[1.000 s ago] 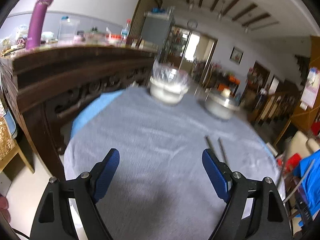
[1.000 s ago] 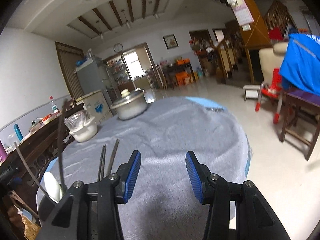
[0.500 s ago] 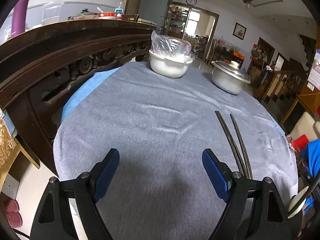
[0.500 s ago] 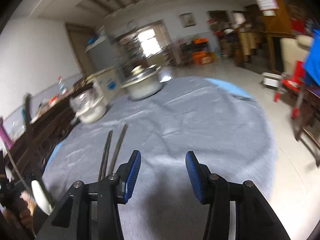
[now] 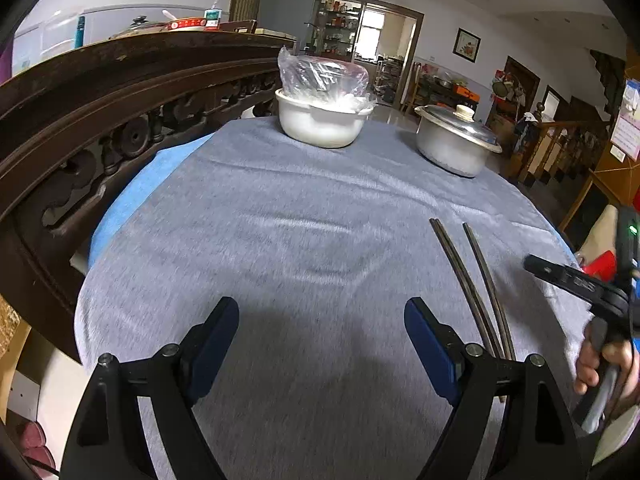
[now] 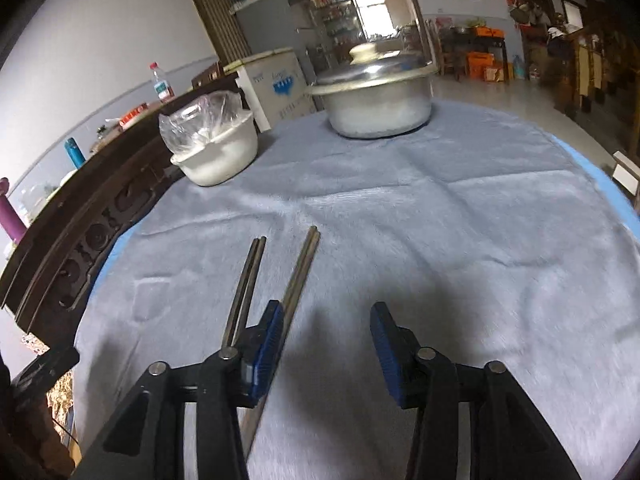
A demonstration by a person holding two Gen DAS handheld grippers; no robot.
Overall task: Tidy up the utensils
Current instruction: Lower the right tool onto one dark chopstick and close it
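Right gripper (image 6: 326, 344) jaws, just narrowing, still empty; shift left over chopsticks (image 6: 298, 276) at lower centre; left gripper (image 5: 322, 340) jaws wide apart, empty.

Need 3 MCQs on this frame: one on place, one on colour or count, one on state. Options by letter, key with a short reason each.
1. Where do the chopsticks lie relative to the right gripper?
A. Beside its left finger, on the cloth
B. Inside the metal pot
C. Past its right finger, at the table edge

2. What colour is the cloth on the table?
A. Red
B. Grey
C. Green

3. What state is the metal pot in?
A. Tipped on its side
B. Open, lid beside it
C. Upright, lid on

Key: 1 A, the dark sticks run along the cloth at the left finger, with nothing gripped between the fingers. 2 B, grey fabric covers the round top in both views. 3 C, the lid with its pale knob sits on the pot.
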